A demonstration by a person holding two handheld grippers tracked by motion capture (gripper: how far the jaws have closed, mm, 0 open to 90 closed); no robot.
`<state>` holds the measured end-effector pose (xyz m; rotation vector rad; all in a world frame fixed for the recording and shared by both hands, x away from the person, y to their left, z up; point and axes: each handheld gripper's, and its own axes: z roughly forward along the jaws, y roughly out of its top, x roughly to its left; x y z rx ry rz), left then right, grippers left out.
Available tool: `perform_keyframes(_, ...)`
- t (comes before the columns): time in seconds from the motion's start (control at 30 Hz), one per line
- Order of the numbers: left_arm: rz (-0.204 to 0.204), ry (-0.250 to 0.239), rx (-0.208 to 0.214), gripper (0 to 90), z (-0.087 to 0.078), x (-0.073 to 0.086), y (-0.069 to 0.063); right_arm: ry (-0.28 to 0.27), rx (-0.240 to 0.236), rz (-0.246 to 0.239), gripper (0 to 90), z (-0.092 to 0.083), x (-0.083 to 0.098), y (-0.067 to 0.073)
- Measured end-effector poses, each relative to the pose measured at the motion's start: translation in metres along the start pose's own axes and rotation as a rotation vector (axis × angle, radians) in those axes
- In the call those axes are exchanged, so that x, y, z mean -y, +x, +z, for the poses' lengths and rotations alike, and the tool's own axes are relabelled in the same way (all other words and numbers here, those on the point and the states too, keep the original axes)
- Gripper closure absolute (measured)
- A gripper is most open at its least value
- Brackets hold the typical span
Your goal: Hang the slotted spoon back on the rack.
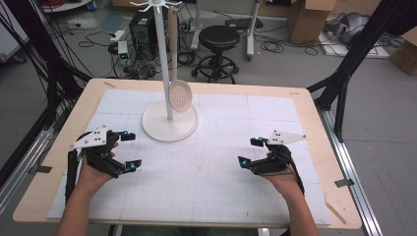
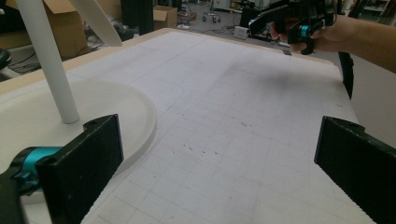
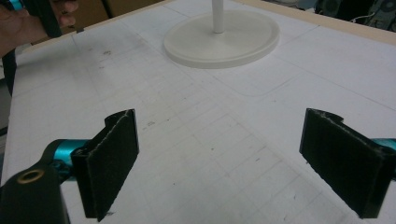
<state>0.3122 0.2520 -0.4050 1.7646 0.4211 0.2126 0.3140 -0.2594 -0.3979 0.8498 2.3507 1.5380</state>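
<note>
A white stand (image 1: 169, 120) with a round base and a tall pole rises from the far middle of the white gridded mat (image 1: 211, 172). A pale slotted spoon (image 1: 179, 95) hangs from a hook at the stand's top, its bowl just above the base. My left gripper (image 1: 131, 150) rests open at the mat's left, close to the base (image 2: 28, 116), with nothing between its jaws. My right gripper (image 1: 249, 151) is open at the mat's right, jaws wide and empty, facing the base (image 3: 222, 39). The right gripper (image 2: 299, 23) also appears far off in the left gripper view.
The wooden table (image 1: 314, 118) ends a little beyond the mat on every side. A black stool (image 1: 219, 49), cardboard boxes (image 1: 307, 19), cables and black frame legs (image 1: 344, 83) stand on the floor behind. Open mat lies between the two grippers.
</note>
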Motion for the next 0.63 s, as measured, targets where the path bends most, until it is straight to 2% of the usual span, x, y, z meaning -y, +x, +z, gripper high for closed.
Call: perform_keyframes(0.63,-0.002,0.001,-0.004,1.7,0.0008,0.0005,0.0014,0.013,-0.009,0.007,10.9,0.0043,0.0006,-0.001)
